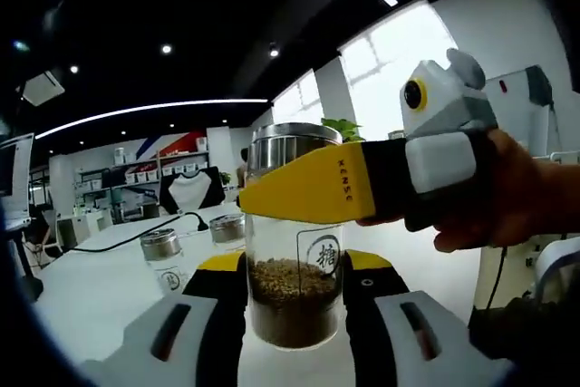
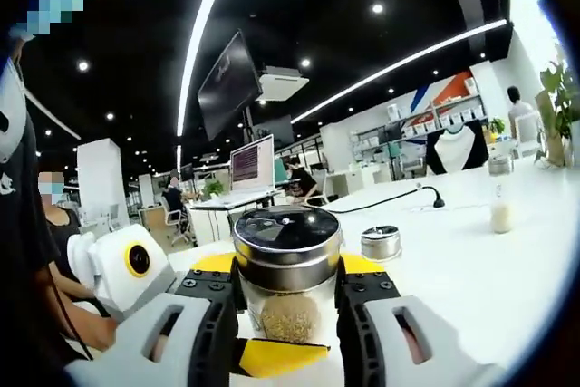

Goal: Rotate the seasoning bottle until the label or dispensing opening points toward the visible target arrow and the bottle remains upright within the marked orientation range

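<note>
The seasoning bottle [image 1: 294, 292] is a clear glass jar with a steel lid [image 2: 287, 235] and brown granules in its lower half. It stands upright, and a round label with a black character [image 1: 326, 256] faces the left gripper view. My left gripper [image 1: 294, 265] is shut on the jar's lower body, a yellow-tipped finger pressed against each side. My right gripper [image 2: 287, 269] is shut on the jar just under the lid. One of its yellow fingers [image 1: 308, 189] crosses the jar's neck in the left gripper view, held by a hand [image 1: 507, 206]. The left gripper's yellow finger [image 2: 276, 357] shows below the jar.
On the white table [image 1: 100, 278] stand two more lidded jars [image 1: 161, 249] [image 1: 227, 228] beside a black cable [image 1: 136, 237]. A short jar [image 2: 381, 244] and a small bottle [image 2: 498, 210] stand further off. Monitors [image 2: 252, 162] and seated people are behind.
</note>
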The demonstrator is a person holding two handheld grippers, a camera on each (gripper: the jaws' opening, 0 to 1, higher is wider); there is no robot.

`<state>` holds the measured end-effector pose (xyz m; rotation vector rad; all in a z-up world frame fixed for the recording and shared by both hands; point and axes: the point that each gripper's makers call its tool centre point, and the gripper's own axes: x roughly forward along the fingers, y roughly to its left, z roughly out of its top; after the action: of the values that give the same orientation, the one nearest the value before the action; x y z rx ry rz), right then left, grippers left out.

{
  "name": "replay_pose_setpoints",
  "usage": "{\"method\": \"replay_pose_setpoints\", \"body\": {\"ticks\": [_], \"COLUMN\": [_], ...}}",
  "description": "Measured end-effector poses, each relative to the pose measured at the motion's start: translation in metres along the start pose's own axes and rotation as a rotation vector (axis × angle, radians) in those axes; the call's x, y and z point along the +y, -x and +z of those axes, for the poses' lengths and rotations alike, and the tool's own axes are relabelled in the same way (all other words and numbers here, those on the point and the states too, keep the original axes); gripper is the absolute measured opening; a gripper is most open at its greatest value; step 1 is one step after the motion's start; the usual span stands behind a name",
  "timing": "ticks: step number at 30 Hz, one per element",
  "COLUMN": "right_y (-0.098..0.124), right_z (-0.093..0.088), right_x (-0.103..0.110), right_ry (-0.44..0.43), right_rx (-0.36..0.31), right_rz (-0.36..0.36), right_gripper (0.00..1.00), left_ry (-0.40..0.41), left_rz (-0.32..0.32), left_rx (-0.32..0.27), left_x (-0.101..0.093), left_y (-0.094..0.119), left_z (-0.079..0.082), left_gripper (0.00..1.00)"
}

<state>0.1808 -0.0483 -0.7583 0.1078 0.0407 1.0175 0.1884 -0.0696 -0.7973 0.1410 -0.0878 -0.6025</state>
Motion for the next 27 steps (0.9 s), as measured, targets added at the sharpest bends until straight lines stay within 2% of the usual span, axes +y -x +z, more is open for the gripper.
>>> {"method": "replay_pose_setpoints", "body": {"ticks": [1,3,6,10,13,17,20,27], "right_y": [0.0,0.001,0.003,0.004,0.006,0.005,0.003,0.001], "right_z": [0.002,0.005,0.011,0.014,0.012,0.008,0.004,-0.002], "right_x": [0.0,-0.004,-0.012,-0.024,-0.034,-0.045,-0.052,-0.078], "right_ry": [0.007,-0.006,-0.052,-0.022,-0.018,0.014,0.041,0.081], "right_rx": [0.004,0.001,-0.022,-0.018,-0.012,0.017,0.041,0.07], "right_rz": [0.011,0.017,0.014,-0.02,-0.038,-0.055,-0.061,-0.095], "right_gripper": [0.39,0.39,0.38,0.38,0.38,0.38,0.38,0.38], "left_ry": [0.033,0.03,0.037,0.013,0.05,0.056,0.068,0.116], "left_rz": [-0.017,-0.02,-0.071,-0.084,-0.108,-0.11,-0.111,-0.086], "left_rx": [-0.004,-0.011,-0.024,0.001,0.016,0.022,0.04,0.057], "left_x": [-0.001,-0.001,-0.007,-0.009,-0.011,-0.007,-0.003,0.011], "left_y": [-0.001,-0.001,-0.002,0.0,0.005,0.009,0.011,0.017], "left_z": [0.002,0.004,0.008,0.003,-0.002,-0.002,-0.005,-0.008], "left_gripper": [0.43,0.43,0.42,0.48,0.52,0.58,0.67,0.76]}}
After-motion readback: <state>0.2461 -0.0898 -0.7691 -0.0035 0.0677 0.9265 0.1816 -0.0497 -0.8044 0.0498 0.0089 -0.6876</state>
